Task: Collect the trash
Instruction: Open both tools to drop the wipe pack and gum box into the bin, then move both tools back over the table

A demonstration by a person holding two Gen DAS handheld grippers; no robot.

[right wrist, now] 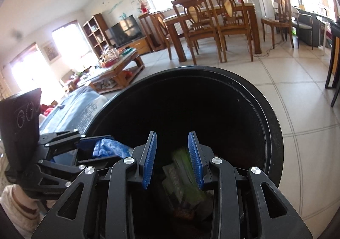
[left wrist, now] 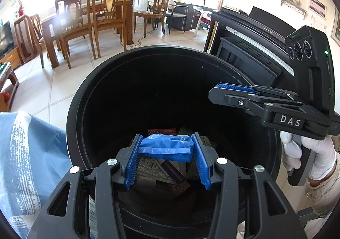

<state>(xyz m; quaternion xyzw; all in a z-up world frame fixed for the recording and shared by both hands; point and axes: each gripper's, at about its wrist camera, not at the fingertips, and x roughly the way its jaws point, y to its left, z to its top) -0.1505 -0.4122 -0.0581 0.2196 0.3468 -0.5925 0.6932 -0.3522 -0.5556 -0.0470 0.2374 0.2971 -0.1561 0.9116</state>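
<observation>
A round black trash bin (left wrist: pixel 76 98) fills both views; it also shows in the right wrist view (right wrist: pixel 274 132). My left gripper (left wrist: pixel 166 148) is shut on a crumpled blue wrapper (left wrist: pixel 165 147) and holds it over the bin's mouth. The wrapper also shows at the left of the right wrist view (right wrist: pixel 108 147). Several packets and wrappers (left wrist: pixel 167 173) lie at the bin's bottom. My right gripper (right wrist: pixel 172 151) is open and empty above the bin, with a blurred green-and-white packet (right wrist: pixel 182 177) below it inside the bin. The right gripper also shows from the side in the left wrist view (left wrist: pixel 233 90).
A blue patterned cloth (left wrist: pixel 25 154) lies left of the bin. A black piano (left wrist: pixel 255 51) stands behind at right. A wooden dining table and chairs (left wrist: pixel 85 22) stand across the tiled floor. A coffee table (right wrist: pixel 114 66) with clutter is at left.
</observation>
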